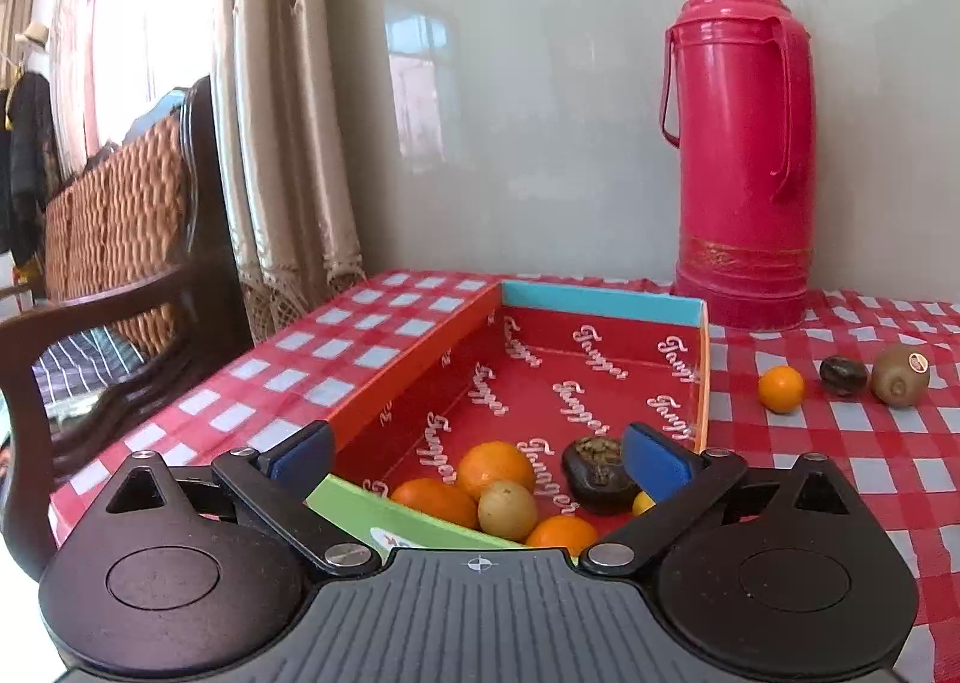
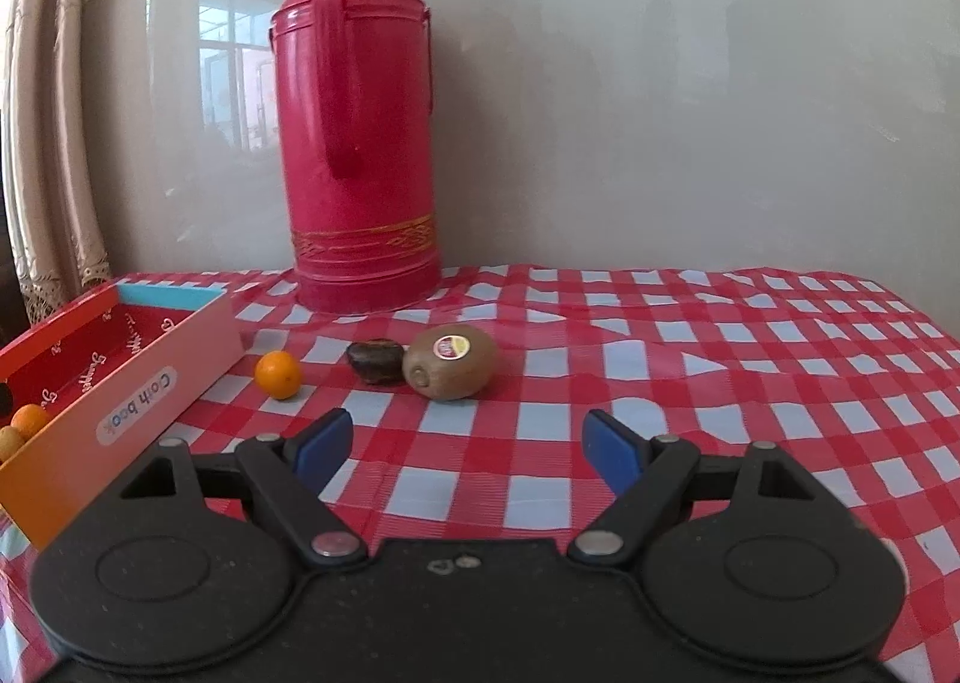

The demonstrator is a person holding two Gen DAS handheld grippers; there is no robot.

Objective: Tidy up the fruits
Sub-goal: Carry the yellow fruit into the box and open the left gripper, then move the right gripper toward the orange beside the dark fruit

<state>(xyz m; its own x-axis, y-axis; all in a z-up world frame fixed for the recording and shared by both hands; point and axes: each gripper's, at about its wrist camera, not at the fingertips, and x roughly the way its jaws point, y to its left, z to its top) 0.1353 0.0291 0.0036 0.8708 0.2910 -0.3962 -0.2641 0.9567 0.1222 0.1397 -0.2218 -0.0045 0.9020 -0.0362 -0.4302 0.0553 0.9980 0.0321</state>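
A red open box [image 1: 600,359] lies on the checked table and also shows in the right wrist view [image 2: 180,335]. In its near end lie oranges [image 1: 495,467], a yellowish round fruit [image 1: 507,510] and a dark fruit [image 1: 597,473]. My left gripper [image 1: 477,458] is open and empty over that end. On the cloth right of the box lie a small orange [image 2: 278,374], a dark fruit [image 2: 376,362] and a kiwi [image 2: 450,362] with a sticker; all three also show in the left wrist view, the kiwi [image 1: 900,374] farthest right. My right gripper [image 2: 465,443] is open and empty, short of the kiwi.
A tall red thermos [image 2: 357,143] stands at the back against the grey wall, right of the box. A dark wooden chair [image 1: 120,293] and curtain [image 1: 282,113] are beyond the table's left edge. The red-checked cloth [image 2: 720,359] stretches to the right.
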